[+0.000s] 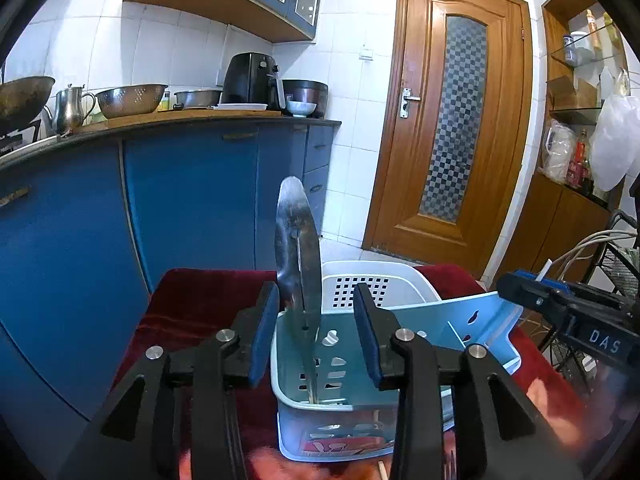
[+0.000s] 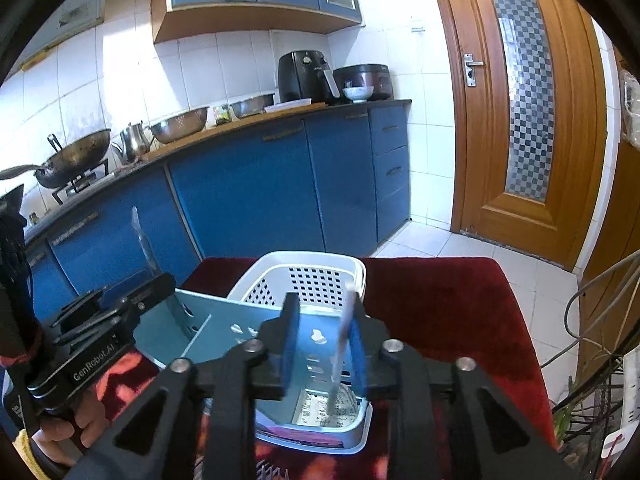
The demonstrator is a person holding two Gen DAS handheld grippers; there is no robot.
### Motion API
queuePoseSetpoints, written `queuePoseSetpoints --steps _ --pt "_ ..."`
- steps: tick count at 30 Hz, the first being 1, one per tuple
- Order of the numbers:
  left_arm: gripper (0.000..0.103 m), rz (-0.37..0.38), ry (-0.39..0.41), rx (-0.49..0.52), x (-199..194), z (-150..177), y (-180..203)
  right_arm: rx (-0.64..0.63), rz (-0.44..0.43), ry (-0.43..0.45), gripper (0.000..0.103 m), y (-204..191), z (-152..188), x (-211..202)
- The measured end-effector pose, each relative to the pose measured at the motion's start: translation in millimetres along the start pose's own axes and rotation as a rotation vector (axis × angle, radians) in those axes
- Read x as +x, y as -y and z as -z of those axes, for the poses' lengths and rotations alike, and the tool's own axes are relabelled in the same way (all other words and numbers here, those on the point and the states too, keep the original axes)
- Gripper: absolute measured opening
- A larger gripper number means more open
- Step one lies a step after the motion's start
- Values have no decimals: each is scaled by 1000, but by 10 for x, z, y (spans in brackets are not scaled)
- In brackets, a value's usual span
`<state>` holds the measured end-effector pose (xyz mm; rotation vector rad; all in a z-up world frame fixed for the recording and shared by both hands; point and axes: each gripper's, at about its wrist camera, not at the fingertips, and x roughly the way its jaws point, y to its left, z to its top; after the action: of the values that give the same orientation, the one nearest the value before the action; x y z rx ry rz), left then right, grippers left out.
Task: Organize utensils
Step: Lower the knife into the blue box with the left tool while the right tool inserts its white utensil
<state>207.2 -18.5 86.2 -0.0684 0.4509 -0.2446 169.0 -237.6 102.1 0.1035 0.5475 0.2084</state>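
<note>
Grippers over light-blue caddy [image 1: 460, 320] on red cloth [image 1: 200, 300].
Left gripper [image 1: 316, 332]: fingers wide apart, metal spatula [image 1: 298, 248] stands upright between them, its lower end down in the caddy, pads not touching it. Right gripper [image 2: 325, 344]: fingers spread, a thin blurred utensil [image 2: 340, 356] beside the right pad, contact unclear. White basket [image 2: 320, 276] just behind the caddy. Readable: "GenRobot.AI" on the left gripper's body in the right view, "DAS" on the right gripper's in the left view.
</note>
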Motion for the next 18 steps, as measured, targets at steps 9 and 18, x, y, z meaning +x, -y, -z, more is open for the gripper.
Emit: queuePoseSetpoints --steps 9,18 --pt "43 29 -11 21 -229 -115 38 15 13 76 39 40 -91 -358" --pt "51 21 18 47 -682 -182 80 25 15 88 40 9 -86 -708"
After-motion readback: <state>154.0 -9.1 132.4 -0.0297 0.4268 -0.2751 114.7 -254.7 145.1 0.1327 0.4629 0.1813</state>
